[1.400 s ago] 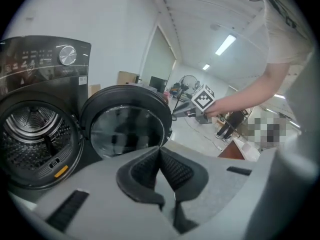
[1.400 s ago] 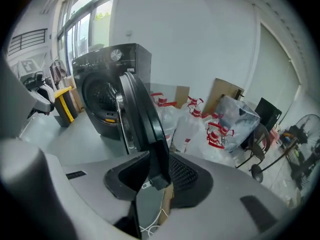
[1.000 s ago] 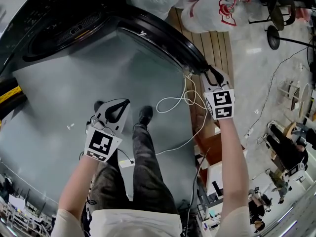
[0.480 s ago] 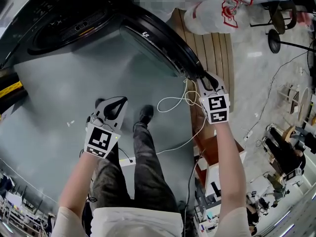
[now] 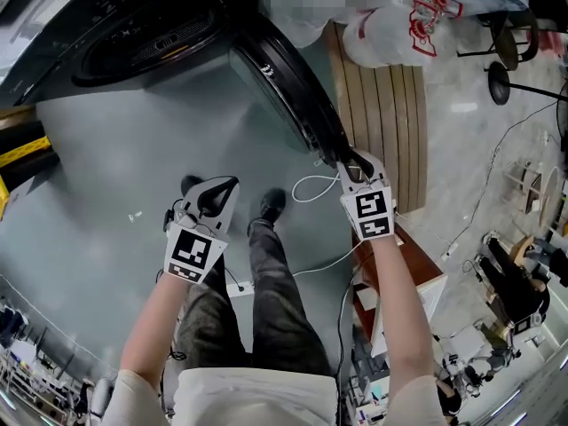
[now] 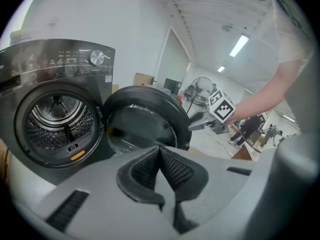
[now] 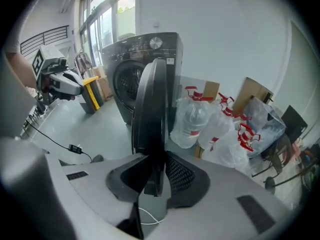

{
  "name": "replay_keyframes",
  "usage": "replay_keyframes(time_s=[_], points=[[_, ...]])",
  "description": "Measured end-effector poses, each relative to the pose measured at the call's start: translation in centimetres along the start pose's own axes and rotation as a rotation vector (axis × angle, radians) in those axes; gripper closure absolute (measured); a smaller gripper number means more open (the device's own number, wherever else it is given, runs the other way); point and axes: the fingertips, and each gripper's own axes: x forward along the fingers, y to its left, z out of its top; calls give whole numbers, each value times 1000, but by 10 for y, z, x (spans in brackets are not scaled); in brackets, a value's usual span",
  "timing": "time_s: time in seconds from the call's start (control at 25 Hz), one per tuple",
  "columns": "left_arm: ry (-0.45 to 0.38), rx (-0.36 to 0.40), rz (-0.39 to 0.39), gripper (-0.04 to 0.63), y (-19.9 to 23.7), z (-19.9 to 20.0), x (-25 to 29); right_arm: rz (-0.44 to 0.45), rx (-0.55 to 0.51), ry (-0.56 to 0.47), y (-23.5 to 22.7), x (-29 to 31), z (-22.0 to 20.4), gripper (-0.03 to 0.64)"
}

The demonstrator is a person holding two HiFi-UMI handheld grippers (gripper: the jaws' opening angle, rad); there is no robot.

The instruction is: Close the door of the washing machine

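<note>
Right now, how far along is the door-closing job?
Done: the right gripper has the door by its outer edge, between jaws that have just been closing onto it. In hand: the door stands wide open, well clear of the drum opening. Left: swing it across and press it shut. The left gripper, shut and empty, takes no part.

no readable text; washing machine panel (image 6: 60, 61) print, red bag (image 7: 222, 126) print blurred.
</note>
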Motion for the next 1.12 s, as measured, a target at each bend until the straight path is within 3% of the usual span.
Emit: replay_keyframes(time_s=[0.52, 0.92, 1.12], points=[[9, -26, -16, 588, 45, -17, -56, 115, 91, 54, 136, 21, 19, 490], [15, -69, -1, 588, 99, -56, -120, 165, 217, 95, 250, 63, 74, 442], [9, -113, 49, 588, 129, -73, -148, 172, 312, 110, 288, 83, 103, 436]])
